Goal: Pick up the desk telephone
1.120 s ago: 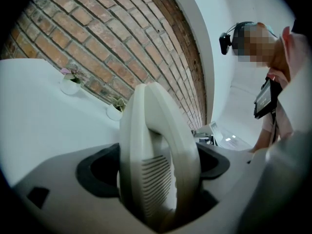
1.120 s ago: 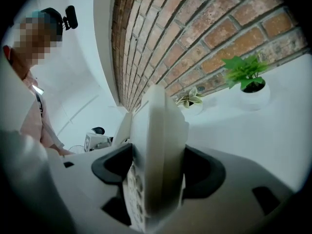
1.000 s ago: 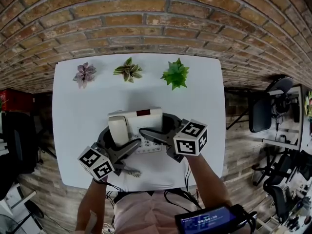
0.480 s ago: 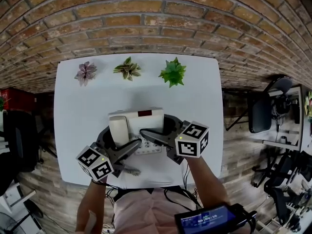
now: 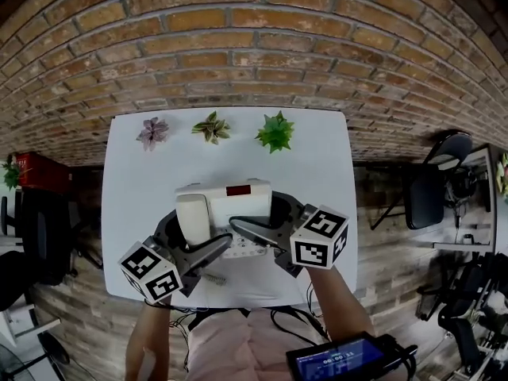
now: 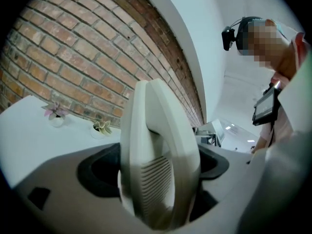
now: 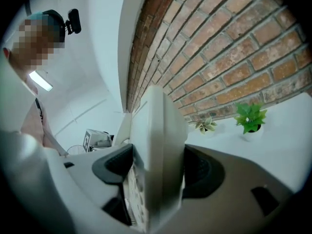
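desk telephone clamped at both ends: left gripper and right gripper each closed on it.

head view: the phone is over the 6 o'clock half of the white table, left claw on it from 8 o'clock, right claw from 4 o'clock, coiled cord at its 6 o'clock; potted plants line the 12 o'clock edge below the brick wall. left gripper view: only here shows a ribbed grille on the phone's end, pressed between both dark pads, pink plant at 9 o'clock. right gripper view: only here shows the keypad side-on, pads tight on the casing, green plant at 3 o'clock.
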Available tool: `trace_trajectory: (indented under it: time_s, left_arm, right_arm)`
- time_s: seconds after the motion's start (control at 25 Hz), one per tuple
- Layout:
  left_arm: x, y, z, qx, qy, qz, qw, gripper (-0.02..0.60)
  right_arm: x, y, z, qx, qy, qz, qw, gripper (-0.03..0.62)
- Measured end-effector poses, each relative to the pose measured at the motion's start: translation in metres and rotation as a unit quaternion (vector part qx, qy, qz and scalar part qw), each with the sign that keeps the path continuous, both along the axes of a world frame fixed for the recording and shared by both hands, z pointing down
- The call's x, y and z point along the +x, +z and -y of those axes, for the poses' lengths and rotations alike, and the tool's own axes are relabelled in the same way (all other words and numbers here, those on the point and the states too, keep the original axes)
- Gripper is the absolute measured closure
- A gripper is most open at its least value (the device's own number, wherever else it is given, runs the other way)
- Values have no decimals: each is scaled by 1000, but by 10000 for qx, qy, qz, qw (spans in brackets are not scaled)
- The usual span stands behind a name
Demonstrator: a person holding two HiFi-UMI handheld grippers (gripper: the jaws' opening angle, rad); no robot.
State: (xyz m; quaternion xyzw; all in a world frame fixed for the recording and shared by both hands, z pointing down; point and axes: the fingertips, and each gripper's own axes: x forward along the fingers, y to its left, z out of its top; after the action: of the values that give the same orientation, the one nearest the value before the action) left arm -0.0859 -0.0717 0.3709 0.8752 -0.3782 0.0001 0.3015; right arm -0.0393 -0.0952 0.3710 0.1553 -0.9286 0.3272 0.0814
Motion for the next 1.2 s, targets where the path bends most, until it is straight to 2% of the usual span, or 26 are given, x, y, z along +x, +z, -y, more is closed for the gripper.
trace_trajectory:
  time_s: [0.16,0.68,0.92,1.2]
  left_arm:
    - [8,-31,-5,99,76,178,9998,123]
    - [18,-138,-22,784,22,119,9968,123]
    - [22,-159,-26,852,41,-10,9964,123]
    - [28,-167,-29,918,83,70,9957,123]
  right_arm:
    - [7,-34,-5,223,-10,-20,9997,286]
    - [18,-146,-23,1041,58,193,9944,284]
    - [23,-169,-28,1193,169,237,9924,287]
    - [28,-178,-31,1305,159,193,9911,287]
